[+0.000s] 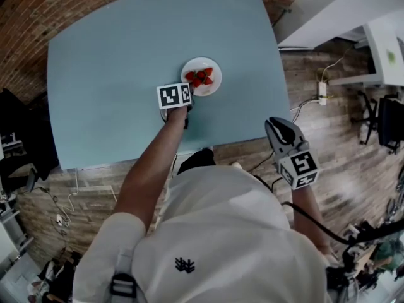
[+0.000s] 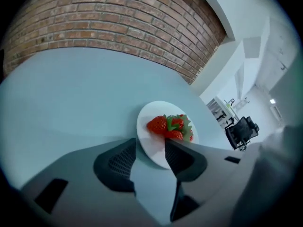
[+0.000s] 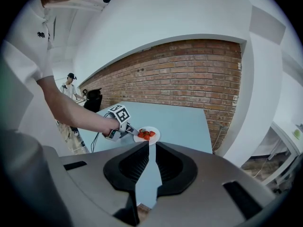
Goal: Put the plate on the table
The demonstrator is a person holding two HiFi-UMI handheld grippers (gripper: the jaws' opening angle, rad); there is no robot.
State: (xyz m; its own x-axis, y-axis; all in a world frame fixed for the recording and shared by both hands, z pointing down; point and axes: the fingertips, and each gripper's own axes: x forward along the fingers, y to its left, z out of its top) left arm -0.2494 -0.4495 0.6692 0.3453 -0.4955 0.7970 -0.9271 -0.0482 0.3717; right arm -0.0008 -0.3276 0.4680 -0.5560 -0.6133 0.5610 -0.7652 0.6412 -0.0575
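The plate is a small white round dish lying flat on the pale blue worktop, a little right of its middle, with a cluster of strawberries piled on the half farther from the person. It looks like a stiff, glazed piece: light enough for one claw, but probably slippery at the rim and liable to chip if knocked, and the loose fruit would roll if it were tipped. So the bare near rim, away from the berries, is the sensible place to take hold, keeping the dish level. That rim is where the left claw sits, its jaws standing well apart with the plate's near edge showing in the gap between them. One jaw overlaps the plate in the left gripper view, but I cannot tell whether it touches the rim or merely hangs over it. Judged from this, the plate is already down on the worktop and nothing is clamping it. From the head view the marker cube covers the claw's tips and part of the rim, so contact cannot be read there either. The plate's underside and any foot ring are hidden, and the berries overlap too much to count. The right claw is held off beyond the worktop's near edge, its jaws drawn almost together on nothing.
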